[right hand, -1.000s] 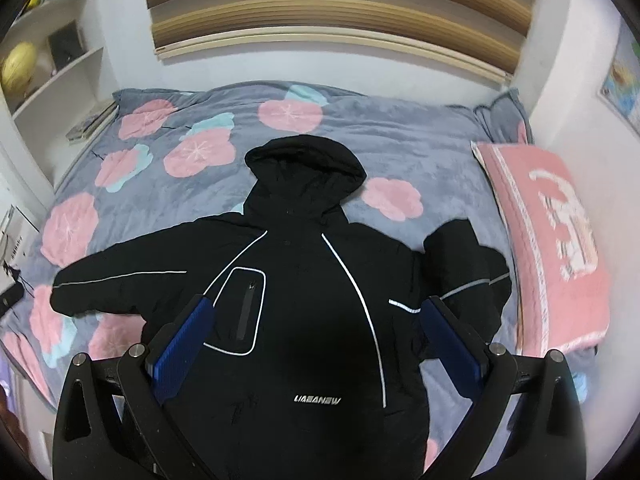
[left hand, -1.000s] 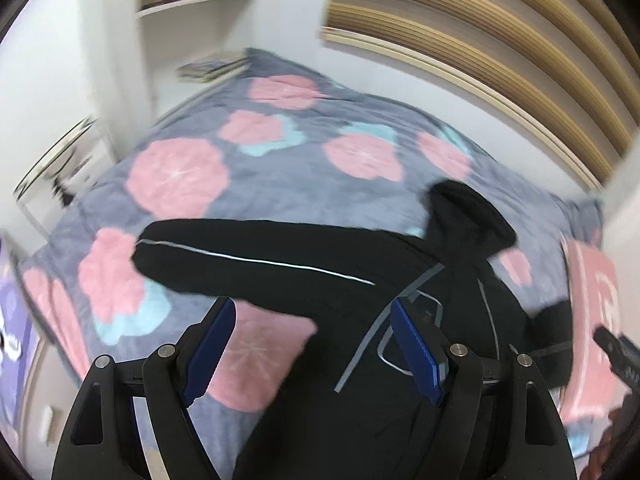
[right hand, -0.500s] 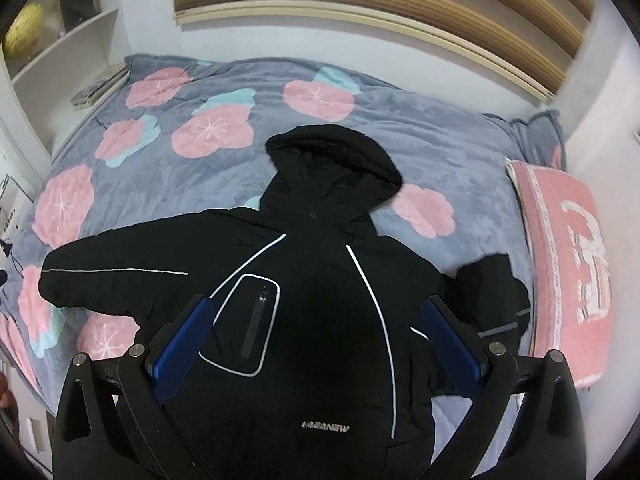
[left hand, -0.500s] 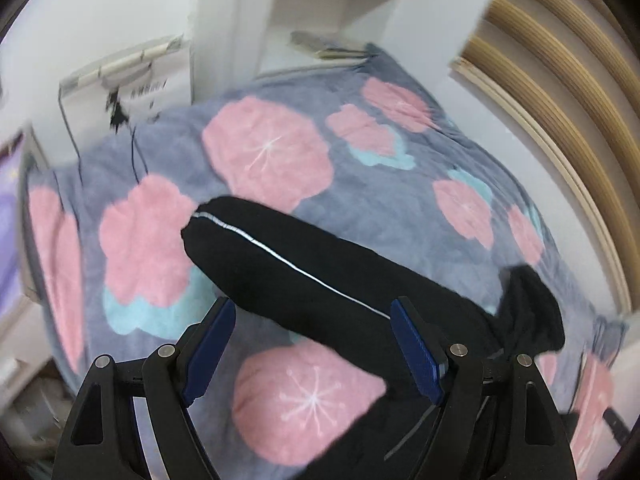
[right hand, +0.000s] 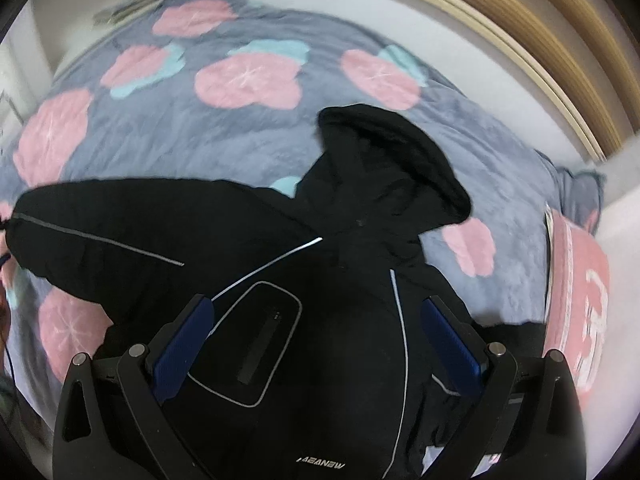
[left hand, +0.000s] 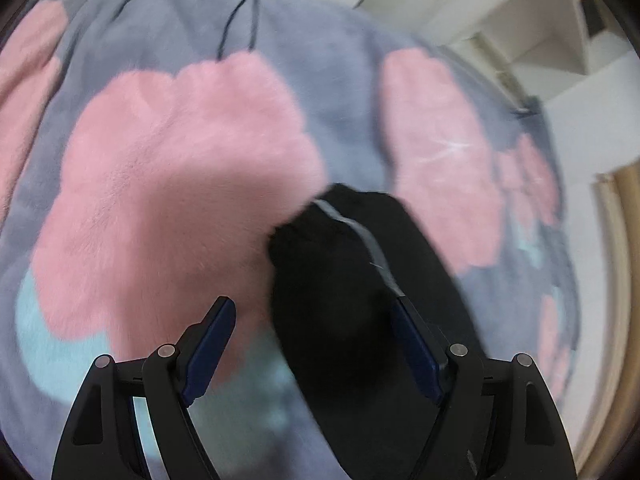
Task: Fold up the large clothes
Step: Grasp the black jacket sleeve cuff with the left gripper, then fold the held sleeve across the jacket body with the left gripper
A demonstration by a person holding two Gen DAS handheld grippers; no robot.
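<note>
A black hooded jacket (right hand: 320, 280) with thin silver piping lies front up on the bed, hood (right hand: 392, 160) toward the headboard, one sleeve (right hand: 120, 224) stretched out to the left. In the left wrist view that sleeve's cuff (left hand: 340, 248) lies just ahead of my left gripper (left hand: 312, 312), which is open and close above it, the cuff reaching between the blue pads. My right gripper (right hand: 320, 312) is open and empty above the jacket's chest, near the outlined pocket (right hand: 256, 344).
The bed has a grey fleece blanket (right hand: 224, 136) with pink and teal flowers. A pink pillow (right hand: 580, 300) lies at the right. A wooden slatted headboard (right hand: 540, 32) is behind. White shelves (left hand: 540, 20) and a black cable (left hand: 236, 16) are beyond the blanket.
My left gripper has swung left and dropped close to the sleeve cuff, which now fills its view. My right gripper has moved lower and nearer the jacket's chest.
</note>
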